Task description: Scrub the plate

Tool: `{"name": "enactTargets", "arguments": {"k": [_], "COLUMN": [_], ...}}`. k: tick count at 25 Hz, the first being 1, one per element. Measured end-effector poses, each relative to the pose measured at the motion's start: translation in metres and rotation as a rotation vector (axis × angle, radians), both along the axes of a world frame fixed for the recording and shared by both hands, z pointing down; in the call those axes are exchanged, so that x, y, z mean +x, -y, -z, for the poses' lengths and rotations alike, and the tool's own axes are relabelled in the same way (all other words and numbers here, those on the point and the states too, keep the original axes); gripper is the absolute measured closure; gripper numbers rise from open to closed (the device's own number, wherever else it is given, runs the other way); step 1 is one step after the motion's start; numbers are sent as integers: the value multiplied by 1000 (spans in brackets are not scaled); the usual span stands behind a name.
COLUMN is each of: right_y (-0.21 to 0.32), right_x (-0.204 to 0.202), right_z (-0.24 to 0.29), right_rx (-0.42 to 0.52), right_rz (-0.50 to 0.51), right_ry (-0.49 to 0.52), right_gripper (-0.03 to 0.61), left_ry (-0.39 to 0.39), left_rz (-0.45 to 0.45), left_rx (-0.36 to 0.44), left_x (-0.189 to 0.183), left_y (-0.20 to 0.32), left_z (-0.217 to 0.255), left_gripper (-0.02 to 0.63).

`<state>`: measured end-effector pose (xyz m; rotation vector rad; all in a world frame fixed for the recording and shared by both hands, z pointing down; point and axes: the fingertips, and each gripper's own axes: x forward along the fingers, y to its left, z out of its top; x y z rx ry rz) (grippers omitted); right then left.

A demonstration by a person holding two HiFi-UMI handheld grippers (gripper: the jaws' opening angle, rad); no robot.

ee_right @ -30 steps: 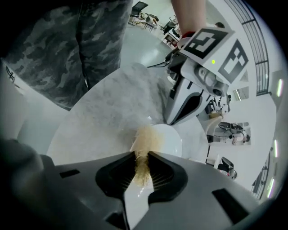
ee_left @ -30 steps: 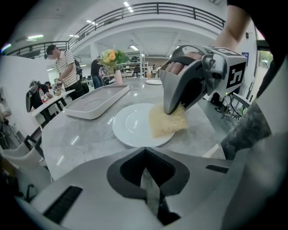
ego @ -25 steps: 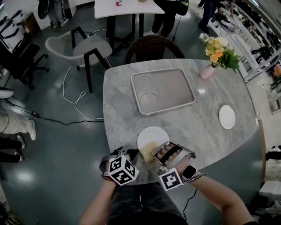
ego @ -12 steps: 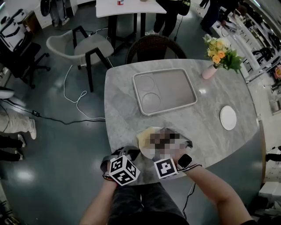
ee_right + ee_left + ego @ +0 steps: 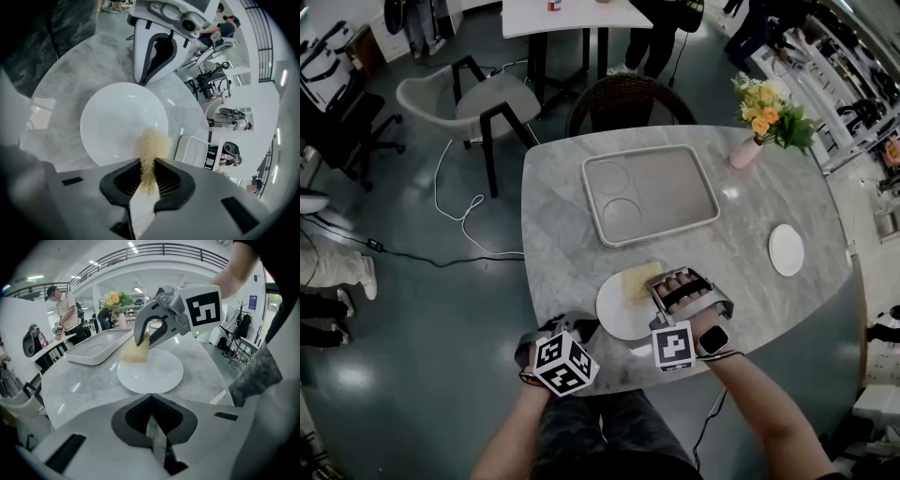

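Observation:
A round white plate (image 5: 619, 309) lies on the grey marble table (image 5: 562, 244) near its front edge. My right gripper (image 5: 654, 284) is shut on a yellow sponge (image 5: 639, 278), which rests on the plate's far rim. In the right gripper view the sponge (image 5: 152, 145) sticks out from between the jaws (image 5: 149, 171) over the plate (image 5: 117, 124). My left gripper (image 5: 581, 330) sits just off the plate's near-left rim; its jaws (image 5: 152, 427) are shut on nothing, with the plate (image 5: 154, 373) and sponge (image 5: 135, 351) ahead of them.
A grey tray (image 5: 703, 187) with two round recesses lies beyond the plate. A small white plate (image 5: 785, 249) sits at the table's right side, and a pink vase of flowers (image 5: 744, 150) at the far right. A dark chair (image 5: 628, 101) stands behind the table.
My right gripper has carried the sponge from the plate's near-left part across to its far rim. The left gripper has stayed where it was.

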<state>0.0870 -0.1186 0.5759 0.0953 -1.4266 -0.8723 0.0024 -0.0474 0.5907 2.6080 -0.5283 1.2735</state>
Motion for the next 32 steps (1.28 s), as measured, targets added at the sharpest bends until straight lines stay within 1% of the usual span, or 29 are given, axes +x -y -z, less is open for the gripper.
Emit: {"name": "enactTargets", "arguments": {"k": [2, 3, 9, 12, 15, 18, 20, 21, 22, 24, 25, 28, 30, 32], "right_y": [-12, -18, -58, -85, -111, -123, -133, -135, -134, -124, -119, -110, -97, -88], "right_x": [0, 2, 4, -6, -20, -26, -37, -41, -41, -40, -41, -51, -54, -58], "right_z": [-2, -3, -10, -13, -13, -11, -11, -10, -10, -8, -7, -9, -10, -11], "right_rx": [-29, -38, -106, -184, -235, -236, -284, -294, -286, -235, -222, -240, -201, -199], "right_rz": [-32, -34, 16, 34, 70, 130, 112, 113, 129, 180, 190, 159, 161, 134], "right_ry": [69, 81, 72, 114, 163, 123, 188, 205, 195, 137, 127, 165, 160, 180], "right_gripper": [503, 503, 503, 503, 503, 503, 503, 503, 503, 503, 503, 503, 503, 503], "left_ry": [0, -1, 0, -2, -9, -8, -10, -13, -15, -15, -13, -12, -13, -13], "left_rz": [-5, -7, -26, -30, -42, -57, -55, -51, -48, -47, -48, -46, -42, -39], "left_rx": [-2, -3, -6, -11, -16, -16, -19, -23, -26, -29, -29, -28, -28, -28], "left_x": [0, 0, 2, 2, 5, 6, 5, 4, 4, 3, 3, 3, 4, 5], "left_y": [0, 0, -2, -4, -9, -15, -17, -18, -19, -20, -20, -19, -19, -19], "left_z": [0, 1, 1, 2, 3, 4, 4, 3, 3, 4, 4, 5, 5, 5], "left_gripper": [603, 603, 603, 603, 603, 603, 603, 603, 603, 603, 603, 603, 603, 603]}}
